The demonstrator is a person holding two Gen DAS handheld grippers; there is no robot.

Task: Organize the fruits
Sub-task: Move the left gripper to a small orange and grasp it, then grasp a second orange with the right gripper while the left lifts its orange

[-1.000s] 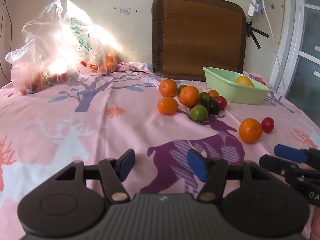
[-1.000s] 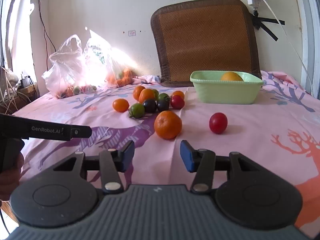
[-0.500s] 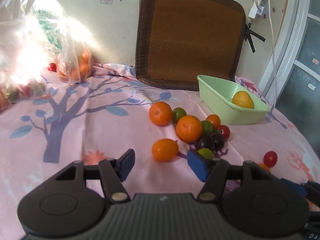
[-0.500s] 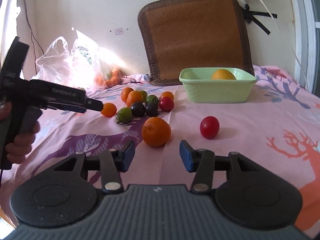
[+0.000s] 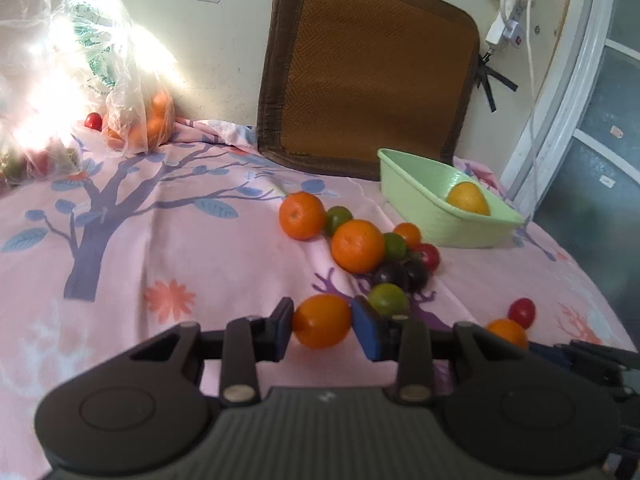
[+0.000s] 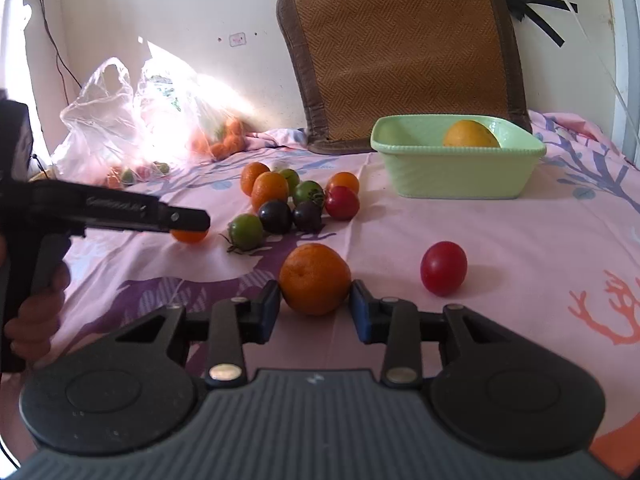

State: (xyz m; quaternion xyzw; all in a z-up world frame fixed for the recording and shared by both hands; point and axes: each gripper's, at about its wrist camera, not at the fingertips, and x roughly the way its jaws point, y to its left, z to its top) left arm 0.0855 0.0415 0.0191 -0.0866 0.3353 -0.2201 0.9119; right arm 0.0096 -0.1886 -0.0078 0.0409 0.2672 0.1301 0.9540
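Note:
My left gripper (image 5: 322, 330) is open around a small orange fruit (image 5: 322, 327) lying on the pink cloth; its pads sit right beside the fruit on both sides. My right gripper (image 6: 314, 310) is open around a larger orange (image 6: 315, 279), pads flanking it. A pile of oranges, green, dark and red tomatoes (image 6: 294, 196) lies mid-table. A single red tomato (image 6: 443, 267) lies to the right. The green bowl (image 6: 456, 176) holds one yellow-orange fruit (image 6: 471, 134). The left gripper also shows in the right wrist view (image 6: 188, 222).
Clear plastic bags with more fruit (image 5: 136, 120) sit at the back left against the wall. A brown woven cushion (image 5: 368, 68) leans on the wall behind the bowl. A window frame and cable (image 5: 560, 80) stand at the right.
Both grippers have moved forward and down. The left one now brackets the small orange fruit and the right one brackets the larger orange.

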